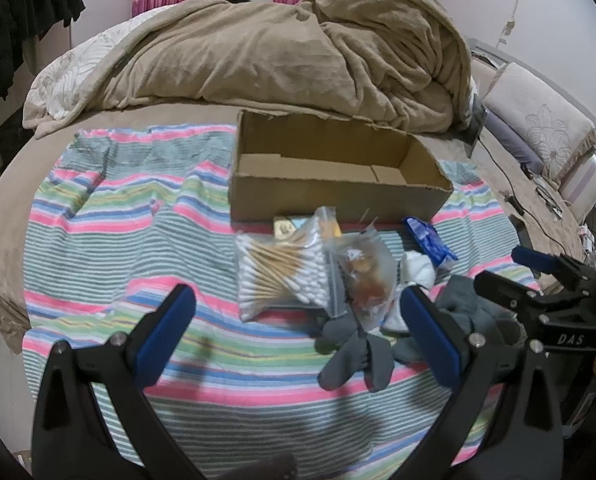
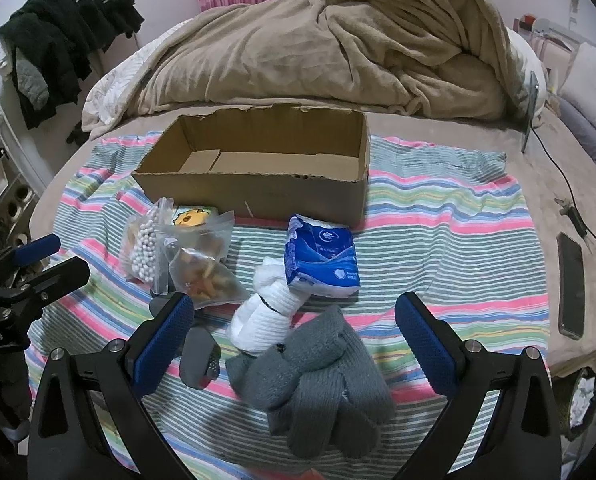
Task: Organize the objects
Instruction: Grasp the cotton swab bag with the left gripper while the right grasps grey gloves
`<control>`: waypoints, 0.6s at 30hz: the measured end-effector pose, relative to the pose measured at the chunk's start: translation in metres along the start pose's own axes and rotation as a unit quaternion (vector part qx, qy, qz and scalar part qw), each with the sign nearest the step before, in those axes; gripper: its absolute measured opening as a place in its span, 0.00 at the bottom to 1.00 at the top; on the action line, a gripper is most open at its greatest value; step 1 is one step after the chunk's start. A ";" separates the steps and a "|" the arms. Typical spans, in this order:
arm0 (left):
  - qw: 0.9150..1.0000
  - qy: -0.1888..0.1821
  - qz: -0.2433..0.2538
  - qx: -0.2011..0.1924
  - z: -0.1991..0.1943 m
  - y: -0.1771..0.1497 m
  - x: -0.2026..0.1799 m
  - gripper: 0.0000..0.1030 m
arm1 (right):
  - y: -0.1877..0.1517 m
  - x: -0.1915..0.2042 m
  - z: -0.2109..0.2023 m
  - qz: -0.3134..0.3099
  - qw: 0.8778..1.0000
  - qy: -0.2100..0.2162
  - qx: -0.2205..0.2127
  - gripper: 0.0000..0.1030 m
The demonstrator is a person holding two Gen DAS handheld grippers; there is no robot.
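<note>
An open, empty cardboard box (image 1: 334,188) (image 2: 257,192) stands on a striped cloth (image 1: 109,216) (image 2: 450,216) on the bed. In front of it lie a bag of cotton swabs (image 1: 277,272) (image 2: 143,248), a clear snack bag (image 1: 366,276) (image 2: 205,276), a blue tissue pack (image 2: 322,260) (image 1: 430,240), rolled white socks (image 2: 265,316) (image 1: 416,272), grey gloves (image 2: 322,376) (image 1: 354,356) and a small yellow card box (image 2: 193,214). My left gripper (image 1: 298,336) is open, hovering before the swab and snack bags. My right gripper (image 2: 289,340) is open over the white socks and grey gloves.
A crumpled tan blanket (image 1: 298,52) (image 2: 338,48) is heaped behind the box. A phone (image 2: 572,284) and cables (image 2: 570,208) lie on the bed at right. Dark clothes (image 2: 65,32) hang at left. Pillows (image 1: 538,128) sit at far right.
</note>
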State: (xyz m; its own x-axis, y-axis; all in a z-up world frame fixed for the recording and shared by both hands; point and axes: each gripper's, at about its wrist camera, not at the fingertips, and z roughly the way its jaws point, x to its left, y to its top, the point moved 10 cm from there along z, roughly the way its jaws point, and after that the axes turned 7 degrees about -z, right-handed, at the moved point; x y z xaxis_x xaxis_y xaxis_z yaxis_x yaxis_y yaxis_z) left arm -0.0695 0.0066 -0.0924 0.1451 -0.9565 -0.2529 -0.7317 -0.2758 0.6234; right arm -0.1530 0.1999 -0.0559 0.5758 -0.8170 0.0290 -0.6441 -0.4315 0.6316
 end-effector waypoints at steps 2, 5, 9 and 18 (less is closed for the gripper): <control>1.000 -0.001 -0.001 0.002 0.004 0.000 0.000 0.99 | -0.001 0.000 0.002 0.001 1.000 0.000 0.003 0.99; 1.000 0.000 -0.003 0.007 0.011 -0.001 0.001 0.99 | -0.002 -0.002 0.006 0.003 1.000 0.000 0.009 0.99; 1.000 -0.002 -0.009 0.019 0.020 -0.003 0.002 0.99 | -0.007 -0.006 0.014 0.006 1.000 0.000 0.020 0.99; 0.999 -0.012 -0.008 0.046 0.041 -0.010 -0.001 0.99 | -0.029 -0.020 0.034 0.020 0.998 -0.007 0.053 0.99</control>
State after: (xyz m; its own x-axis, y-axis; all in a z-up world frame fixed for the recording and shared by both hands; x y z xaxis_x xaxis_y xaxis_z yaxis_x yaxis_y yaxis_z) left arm -0.0892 0.0142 -0.1289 0.1419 -0.9495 -0.2799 -0.7881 -0.2795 0.5485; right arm -0.1628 0.2155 -0.1015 0.5420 -0.8393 0.0418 -0.7164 -0.4355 0.5450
